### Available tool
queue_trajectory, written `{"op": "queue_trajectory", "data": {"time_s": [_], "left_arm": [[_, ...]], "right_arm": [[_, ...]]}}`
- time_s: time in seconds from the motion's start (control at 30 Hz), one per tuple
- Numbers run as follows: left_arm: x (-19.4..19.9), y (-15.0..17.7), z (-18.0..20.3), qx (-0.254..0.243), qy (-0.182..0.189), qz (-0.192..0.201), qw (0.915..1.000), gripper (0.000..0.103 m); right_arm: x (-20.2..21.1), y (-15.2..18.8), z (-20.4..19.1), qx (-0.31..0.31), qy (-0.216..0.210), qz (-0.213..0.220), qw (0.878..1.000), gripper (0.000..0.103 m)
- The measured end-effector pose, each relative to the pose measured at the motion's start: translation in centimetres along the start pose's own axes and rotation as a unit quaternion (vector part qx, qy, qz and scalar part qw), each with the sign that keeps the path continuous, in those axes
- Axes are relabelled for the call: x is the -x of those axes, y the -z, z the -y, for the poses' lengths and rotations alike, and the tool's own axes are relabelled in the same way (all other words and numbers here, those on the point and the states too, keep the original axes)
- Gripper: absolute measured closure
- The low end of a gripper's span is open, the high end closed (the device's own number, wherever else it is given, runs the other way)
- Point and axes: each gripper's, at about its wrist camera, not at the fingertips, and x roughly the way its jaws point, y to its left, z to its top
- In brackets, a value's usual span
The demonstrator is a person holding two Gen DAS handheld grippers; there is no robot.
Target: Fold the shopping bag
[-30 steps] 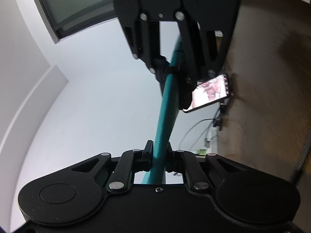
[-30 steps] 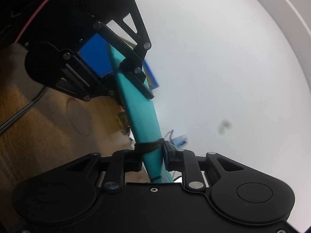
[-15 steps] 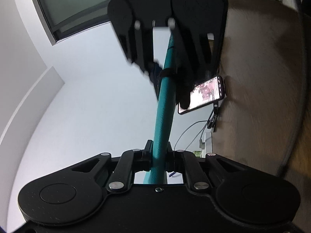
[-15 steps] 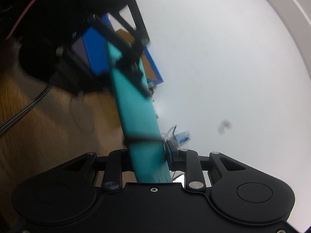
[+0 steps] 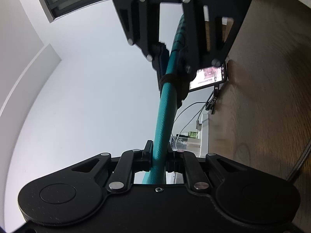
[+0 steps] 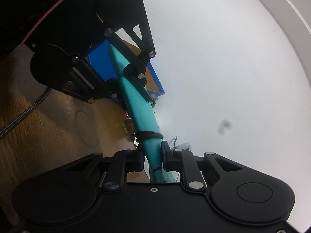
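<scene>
The teal shopping bag (image 5: 165, 112) is folded into a narrow strip and seen edge-on, stretched taut in the air between my two grippers. My left gripper (image 5: 157, 155) is shut on one end of it. At the top of the left wrist view, my right gripper (image 5: 172, 64) faces it and is shut on the other end. A black cord (image 5: 171, 77) wraps the bag just below the right gripper. In the right wrist view, the bag (image 6: 141, 112) runs from my right gripper (image 6: 152, 155) up to the left gripper (image 6: 124, 81), with the cord (image 6: 149, 135) close to the right fingers.
A wooden table (image 5: 262, 97) lies to one side, with a lit phone (image 5: 209, 76) on a clip stand and white cables. A blue box (image 6: 99, 62) stands behind the left gripper. A braided cable (image 6: 25, 114) crosses the wood. White wall fills the rest.
Both grippers keep their hold on the bag. They swung briefly, with blur half a second ago, and the right gripper now looks larger and closer in the left wrist view.
</scene>
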Motion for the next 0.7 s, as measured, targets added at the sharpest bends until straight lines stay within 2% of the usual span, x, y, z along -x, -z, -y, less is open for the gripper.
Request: {"op": "queue_trajectory", "data": {"time_s": [0.2,0.3,0.37,0.43,0.47,0.53,0.7], "left_arm": [[-0.5,0.2,0.0,0.0,0.007,-0.009,0.9999,0.091],[-0.1,0.1,0.7,-0.015,0.008,0.002,0.9999,0.091],[0.2,0.5,0.7,-0.01,0.022,0.001,0.9997,0.091],[0.3,1.3,0.5,-0.007,0.037,-0.008,0.9993,0.091],[0.2,1.7,0.4,-0.012,0.04,-0.011,0.9991,0.091],[0.0,2.5,0.3,-0.02,0.045,-0.016,0.9987,0.091],[-1.2,1.9,0.7,-0.023,0.049,-0.012,0.9984,0.091]], "right_arm": [[0.5,-1.4,-1.4,-0.003,0.007,-0.006,1.0,0.082],[0.8,-1.9,-2.0,-0.011,0.002,-0.007,1.0,0.079],[1.3,-2.2,-2.5,-0.014,-0.002,-0.002,1.0,0.075],[2.6,-1.7,-2.6,-0.025,-0.011,0.023,0.999,0.075],[3.3,-1.5,-2.7,-0.03,-0.017,0.039,0.999,0.08],[4.1,-1.2,-3.2,-0.032,-0.03,0.064,0.997,0.082],[4.2,-1.6,-4.8,-0.04,-0.056,0.084,0.994,0.083]]}}
